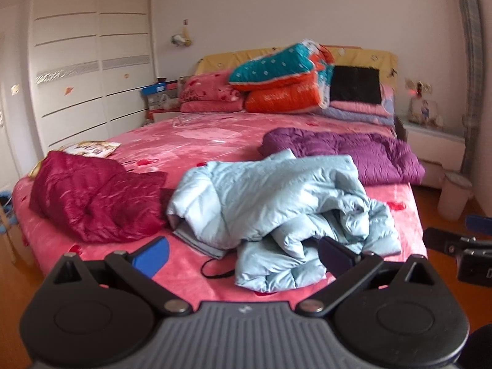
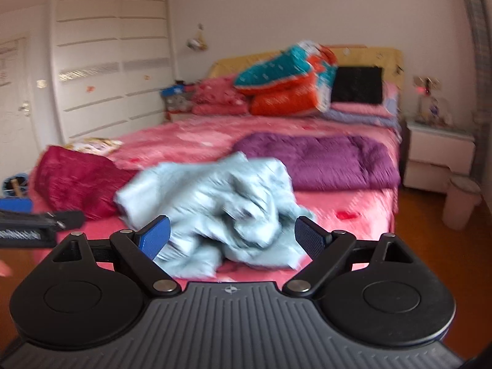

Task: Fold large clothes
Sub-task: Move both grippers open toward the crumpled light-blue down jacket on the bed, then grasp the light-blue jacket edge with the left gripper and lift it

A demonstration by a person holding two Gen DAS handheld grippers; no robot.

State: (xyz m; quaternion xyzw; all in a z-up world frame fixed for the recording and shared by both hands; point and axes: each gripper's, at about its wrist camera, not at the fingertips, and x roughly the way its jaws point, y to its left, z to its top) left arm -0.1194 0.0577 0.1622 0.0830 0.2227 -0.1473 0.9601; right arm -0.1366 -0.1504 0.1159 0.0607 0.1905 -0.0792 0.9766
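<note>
A crumpled pale-blue quilted down jacket (image 1: 276,203) lies in a heap near the foot edge of a wide bed covered by a pink patterned fleece blanket (image 1: 215,135), its puffy folds bunched on themselves and a grey lining edge showing at its lower left. The left gripper (image 1: 243,255) hovers just short of it with its blue-padded fingers spread wide and nothing between them; the right-hand finger overlaps the jacket's near folds in the view, though contact cannot be told. The right gripper (image 2: 232,238) is likewise wide apart and empty, facing the same jacket (image 2: 212,203), which is motion-blurred in that view. To the jacket's left lies a dark-red quilted jacket (image 1: 92,196), close enough that the two nearly touch; behind and to the right a purple quilted jacket (image 1: 347,150) lies flatter across the blanket, just beside the blue one's far edge. A thin black cord loop (image 1: 215,269) rests on the blanket by the blue jacket's near hem. At the head of the bed a folded teal-and-orange quilt (image 1: 286,80) is stacked beside pink pillows (image 1: 209,95) and a black square cushion (image 1: 355,84). A white slatted wardrobe (image 1: 92,58) stands along the left wall, a white bedside cabinet (image 1: 436,144) and a pale bin (image 1: 455,196) on the wooden floor to the right.
</note>
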